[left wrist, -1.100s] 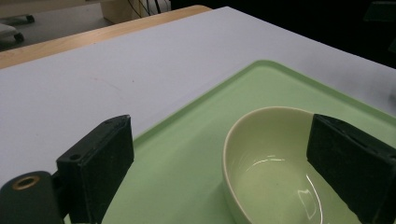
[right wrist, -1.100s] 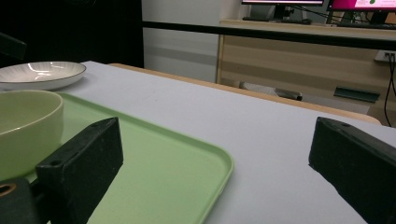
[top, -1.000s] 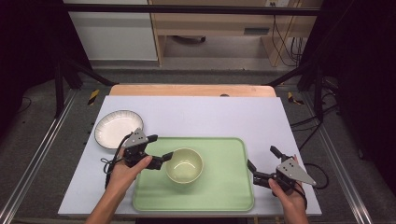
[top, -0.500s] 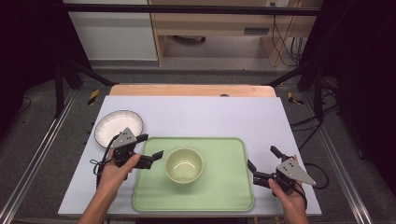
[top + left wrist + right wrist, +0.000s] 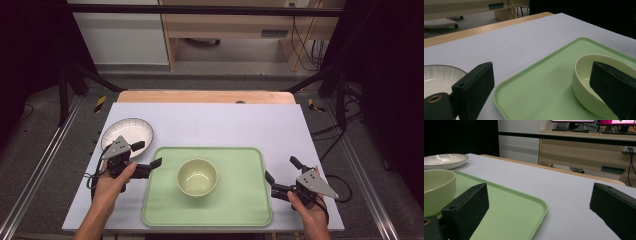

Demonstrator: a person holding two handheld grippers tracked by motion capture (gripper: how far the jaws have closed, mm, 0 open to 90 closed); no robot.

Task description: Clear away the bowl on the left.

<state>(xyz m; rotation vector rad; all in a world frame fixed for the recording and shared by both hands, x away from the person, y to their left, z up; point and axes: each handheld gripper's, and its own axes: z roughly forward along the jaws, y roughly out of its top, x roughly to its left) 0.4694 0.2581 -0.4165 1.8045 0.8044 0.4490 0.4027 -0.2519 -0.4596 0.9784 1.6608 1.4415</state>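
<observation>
My left gripper (image 5: 145, 154) hangs over the tray's left rim with its jaws spread wide and nothing between them. In the left gripper view one jaw stands before the white plate (image 5: 439, 77) and the other before the bowl (image 5: 599, 82), with the near left corner of the green tray (image 5: 529, 92) in the gap between them. The pale green bowl (image 5: 197, 177) sits upright near the middle of the tray (image 5: 240, 200), apart from every rim, with flat green floor all round it. The plate (image 5: 127, 133) lies on the white table cover (image 5: 225, 122) just off the tray's far left corner, close to my left hand (image 5: 111, 184).

My right gripper (image 5: 281, 174) is off the tray's right edge, near its front corner, jaws also wide apart and holding nothing. In the right gripper view the tray's rounded corner (image 5: 534, 210) lies between the jaws, and bare white cover runs from there to the table's wooden far edge (image 5: 579, 173). The far half of the table is open.
</observation>
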